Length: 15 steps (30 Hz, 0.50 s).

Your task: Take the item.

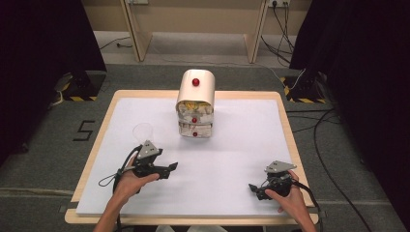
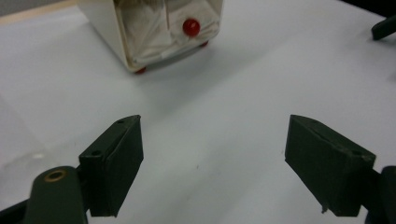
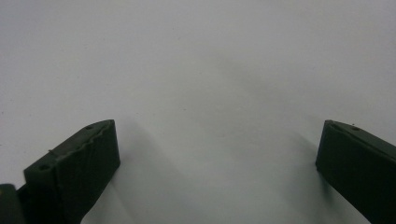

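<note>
A small cream cabinet (image 1: 195, 104) with red knobs (image 1: 196, 82) stands at the back middle of the white table (image 1: 241, 140). White crumpled material shows behind its lower fronts. In the left gripper view the cabinet (image 2: 154, 32) stands ahead and to the left, one red knob (image 2: 191, 27) facing me. A clear plastic cup (image 1: 142, 131) stands just behind my left gripper (image 1: 170, 167), which points right and is open with nothing between its jaws (image 2: 212, 163). My right gripper (image 1: 253, 188) rests near the front right edge, open and empty over bare table (image 3: 215, 172).
The table's wooden rim (image 1: 92, 154) runs round the white top. The right gripper's black tip (image 2: 384, 28) pokes in at the upper right of the left gripper view. Cables (image 1: 333, 145) lie on the grey floor to the right.
</note>
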Tool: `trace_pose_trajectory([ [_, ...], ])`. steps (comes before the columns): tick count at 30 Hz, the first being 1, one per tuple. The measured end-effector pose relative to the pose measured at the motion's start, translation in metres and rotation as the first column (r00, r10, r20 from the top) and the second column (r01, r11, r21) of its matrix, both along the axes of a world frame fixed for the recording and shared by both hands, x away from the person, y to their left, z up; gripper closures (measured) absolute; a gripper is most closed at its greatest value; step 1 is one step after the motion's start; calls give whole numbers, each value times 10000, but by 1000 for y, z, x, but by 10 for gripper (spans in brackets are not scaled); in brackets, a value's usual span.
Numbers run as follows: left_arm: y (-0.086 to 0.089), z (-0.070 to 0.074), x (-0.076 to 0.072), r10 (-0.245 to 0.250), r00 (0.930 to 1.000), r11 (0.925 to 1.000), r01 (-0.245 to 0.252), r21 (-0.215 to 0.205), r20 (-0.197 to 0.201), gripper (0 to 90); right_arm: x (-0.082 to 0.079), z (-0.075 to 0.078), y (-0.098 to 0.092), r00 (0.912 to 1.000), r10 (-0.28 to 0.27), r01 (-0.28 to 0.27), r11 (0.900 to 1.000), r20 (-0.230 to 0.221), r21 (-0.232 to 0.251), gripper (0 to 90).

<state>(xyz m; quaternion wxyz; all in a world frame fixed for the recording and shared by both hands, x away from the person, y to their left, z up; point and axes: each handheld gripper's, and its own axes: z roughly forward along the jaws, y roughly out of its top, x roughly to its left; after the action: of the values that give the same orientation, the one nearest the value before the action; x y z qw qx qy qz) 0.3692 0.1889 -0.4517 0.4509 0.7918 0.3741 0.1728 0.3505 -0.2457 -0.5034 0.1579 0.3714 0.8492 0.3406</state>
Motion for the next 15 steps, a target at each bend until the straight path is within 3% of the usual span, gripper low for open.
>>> trace_pose_trajectory([
  [5, -9, 17, 8, -246, 9992, 9997, 246, 5, 317, 192, 0, 0, 0, 10000, 18, -17, 10000, 19, -7, 1],
  [13, -9, 29, 18, -196, 9990, 9996, 204, -206, 404, 197, 0, 0, 0, 10000, 23, -23, 10000, 30, -9, 1],
  [15, -10, 38, 21, -278, 9984, 9989, 296, -363, 500, 198, 0, 0, 0, 10000, 16, -16, 10000, 19, -7, 1],
])
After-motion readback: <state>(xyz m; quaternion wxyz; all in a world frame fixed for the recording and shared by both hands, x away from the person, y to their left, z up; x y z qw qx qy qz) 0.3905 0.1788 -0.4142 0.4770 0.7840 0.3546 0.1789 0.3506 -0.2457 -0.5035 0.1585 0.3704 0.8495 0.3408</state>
